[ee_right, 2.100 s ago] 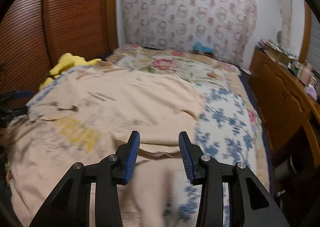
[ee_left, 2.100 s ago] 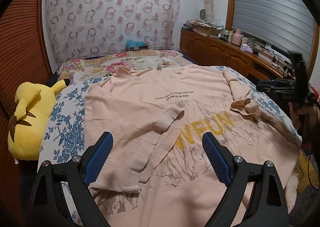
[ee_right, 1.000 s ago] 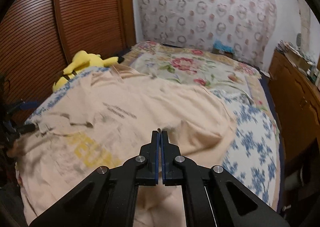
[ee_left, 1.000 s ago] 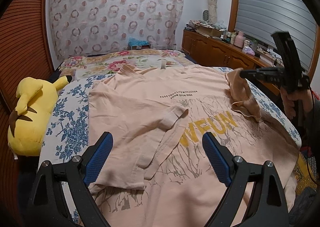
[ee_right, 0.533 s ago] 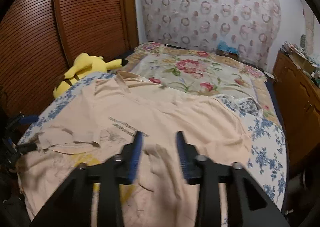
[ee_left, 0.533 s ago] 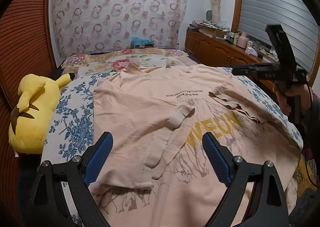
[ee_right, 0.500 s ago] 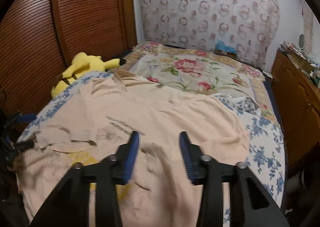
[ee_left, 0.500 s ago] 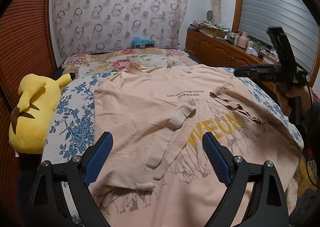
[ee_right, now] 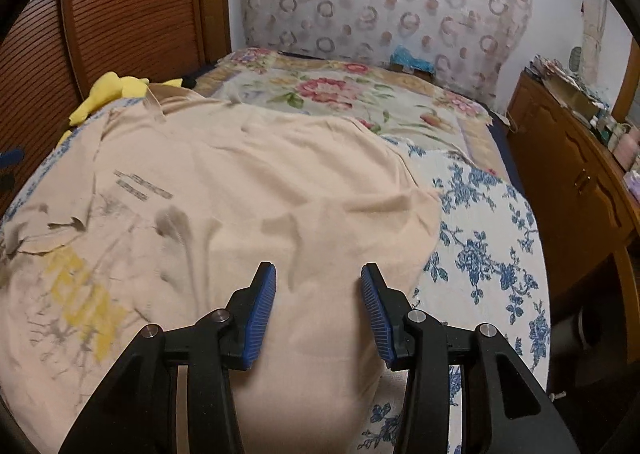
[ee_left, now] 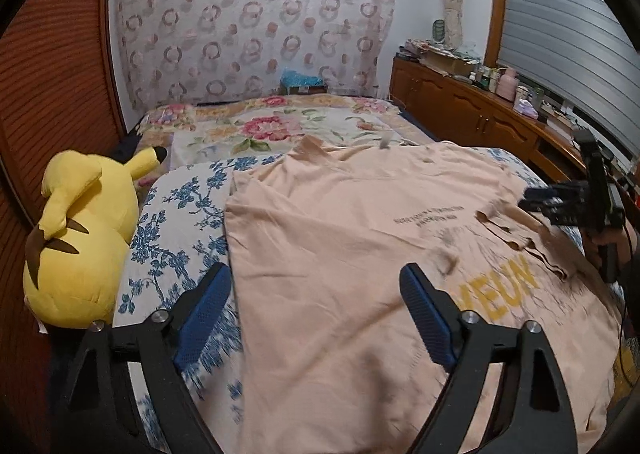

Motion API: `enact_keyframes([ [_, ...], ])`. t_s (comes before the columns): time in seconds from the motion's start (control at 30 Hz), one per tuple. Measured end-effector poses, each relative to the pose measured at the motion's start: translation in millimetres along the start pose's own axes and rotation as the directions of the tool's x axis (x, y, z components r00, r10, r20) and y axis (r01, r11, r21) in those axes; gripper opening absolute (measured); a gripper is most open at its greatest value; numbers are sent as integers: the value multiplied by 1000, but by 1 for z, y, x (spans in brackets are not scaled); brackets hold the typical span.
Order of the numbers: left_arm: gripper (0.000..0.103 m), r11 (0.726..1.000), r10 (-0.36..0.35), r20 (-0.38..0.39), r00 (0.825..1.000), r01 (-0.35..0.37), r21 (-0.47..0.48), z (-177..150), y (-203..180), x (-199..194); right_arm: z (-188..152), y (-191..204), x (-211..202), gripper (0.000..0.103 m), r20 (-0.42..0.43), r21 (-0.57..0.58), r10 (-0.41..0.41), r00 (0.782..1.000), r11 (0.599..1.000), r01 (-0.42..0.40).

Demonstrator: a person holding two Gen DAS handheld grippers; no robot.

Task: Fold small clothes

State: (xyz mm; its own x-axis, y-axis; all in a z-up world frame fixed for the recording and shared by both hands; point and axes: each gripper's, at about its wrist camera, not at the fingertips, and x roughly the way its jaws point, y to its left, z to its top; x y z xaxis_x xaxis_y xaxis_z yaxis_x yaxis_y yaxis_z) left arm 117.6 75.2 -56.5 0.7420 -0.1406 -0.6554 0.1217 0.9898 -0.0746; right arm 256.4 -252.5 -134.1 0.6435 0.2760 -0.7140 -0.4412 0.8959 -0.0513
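Observation:
A peach T-shirt (ee_left: 352,238) with yellow letters lies spread on the bed; it also shows in the right wrist view (ee_right: 248,190). Both sleeves are folded in over its front; the right sleeve (ee_left: 520,238) lies flat on the chest and the left sleeve (ee_right: 44,230) shows at the left edge. My left gripper (ee_left: 316,310) is open and empty, low over the shirt's left side. My right gripper (ee_right: 318,302) is open and empty above the shirt's right side; it also shows at the right in the left wrist view (ee_left: 576,202).
A yellow plush toy (ee_left: 76,238) lies at the bed's left edge by a wooden slatted wall (ee_right: 132,6). A floral quilt (ee_left: 272,130) covers the far half of the bed. A wooden cabinet (ee_left: 472,114) with clutter runs along the right.
My right gripper, shut on the right sleeve a second ago, laid it on the chest, opened and drew back to the right. My left gripper moved left and lower.

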Motion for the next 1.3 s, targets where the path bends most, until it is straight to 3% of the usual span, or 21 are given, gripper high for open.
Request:
enact_keyframes([
  [0.23,74,1000,14,-45,999,-15,-25,22,27,32,2,5,8,47,1,-4,-2,1000,1000,2],
  [0.4,73,1000,19,-82,996,-21,-21,39,40,60,0,0,11,49,2,4,11,1000,1000,-11],
  [0.63,62,999,33,-147,989,-34,-11,57,56,99,-3,-7,10,51,3,7,11,1000,1000,-11],
  [0.93,62,999,37,-196,980,-38,-2,60,63,124,-3,-12,11,54,0,27,23,1000,999,-23],
  [1.17,62,999,41,-189,981,-39,15,59,61,125,9,-29,16,54,-10,50,44,999,998,-43],
  [1.2,60,999,34,-188,982,-31,17,58,61,125,12,-33,18,54,-12,53,34,999,998,-34],
  [1.27,41,1000,12,-185,983,-8,23,59,59,123,19,-43,23,54,-14,60,15,1000,998,-14],
  [1.3,36,1000,0,-189,982,4,20,60,59,123,22,-47,25,54,-17,65,11,1000,998,-9],
])
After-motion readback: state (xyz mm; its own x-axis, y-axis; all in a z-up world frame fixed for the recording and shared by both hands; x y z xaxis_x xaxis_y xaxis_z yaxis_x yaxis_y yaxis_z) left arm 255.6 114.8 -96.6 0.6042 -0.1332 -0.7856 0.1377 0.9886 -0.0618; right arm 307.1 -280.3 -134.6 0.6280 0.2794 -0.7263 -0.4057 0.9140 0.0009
